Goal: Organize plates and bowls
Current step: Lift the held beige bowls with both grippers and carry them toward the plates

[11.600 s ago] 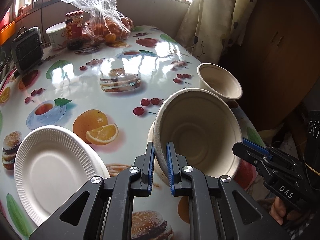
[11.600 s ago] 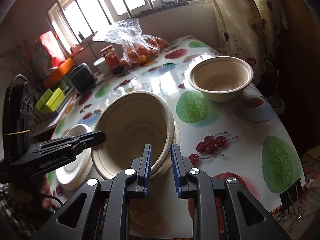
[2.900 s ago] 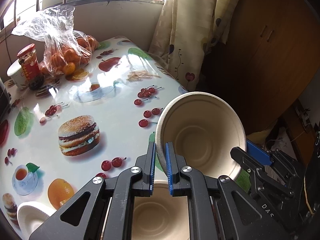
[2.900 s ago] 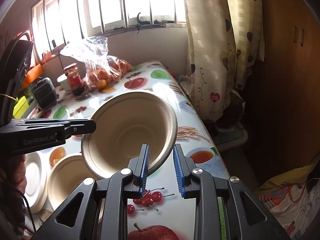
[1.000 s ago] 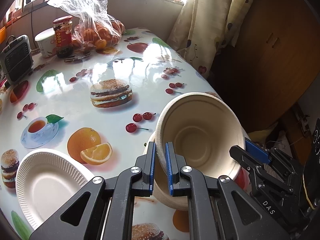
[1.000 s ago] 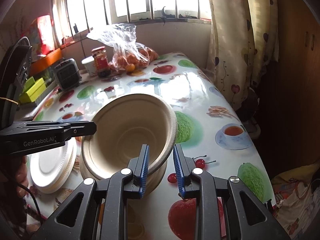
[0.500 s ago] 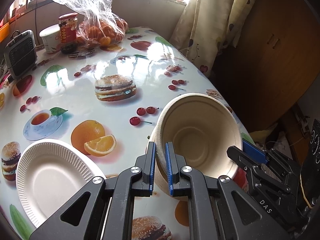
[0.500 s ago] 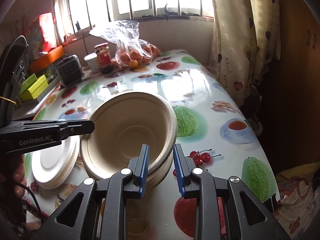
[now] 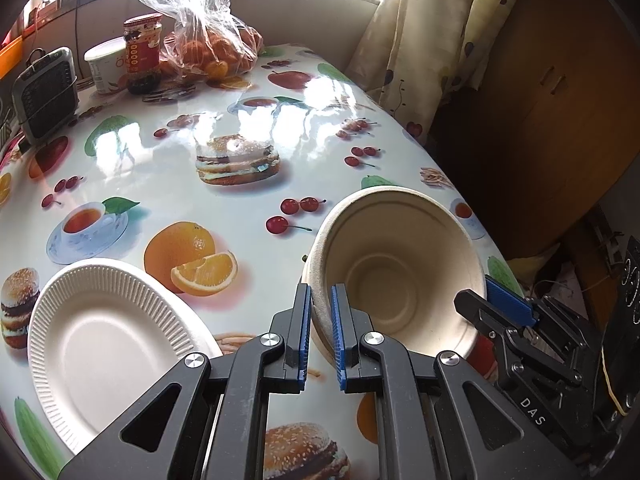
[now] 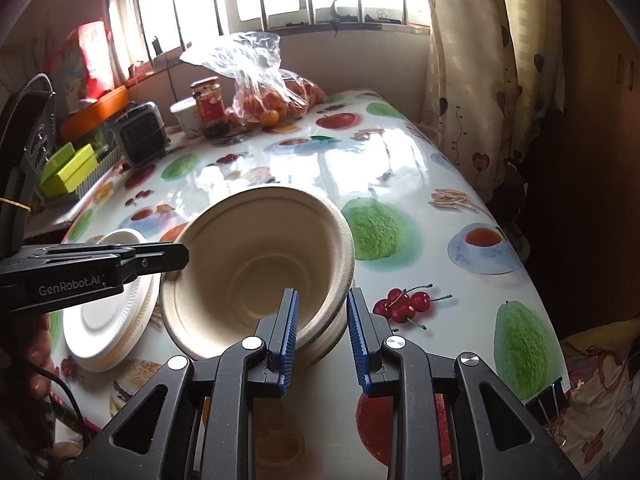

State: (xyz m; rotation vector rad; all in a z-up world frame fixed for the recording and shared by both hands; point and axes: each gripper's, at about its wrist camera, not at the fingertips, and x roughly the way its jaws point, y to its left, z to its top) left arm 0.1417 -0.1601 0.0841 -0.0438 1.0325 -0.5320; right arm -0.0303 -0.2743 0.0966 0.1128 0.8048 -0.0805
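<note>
My left gripper [image 9: 320, 328] is shut on the rim of a beige paper bowl [image 9: 396, 272], tilted over another bowl on the table. In the right wrist view the same bowl [image 10: 256, 268] sits in the lower bowl [image 10: 320, 340]. My right gripper [image 10: 322, 340] is open, its jaws either side of the bowl's near rim without clamping it. It also shows in the left wrist view [image 9: 496, 308]. A stack of white paper plates [image 9: 104, 340] lies to the left of the bowls, also seen in the right wrist view [image 10: 108, 320].
At the table's far end stand a bag of oranges [image 9: 212, 44], a red jar [image 9: 142, 56], a white tub [image 9: 102, 64] and a small black heater [image 9: 44, 88]. A curtain [image 9: 416, 40] and wooden cabinet [image 9: 552, 100] are to the right of the table's edge [image 9: 460, 196].
My right gripper has opened from the bowl's rim. The bowl has come down onto the lower bowl beside the plates. My left gripper keeps its hold.
</note>
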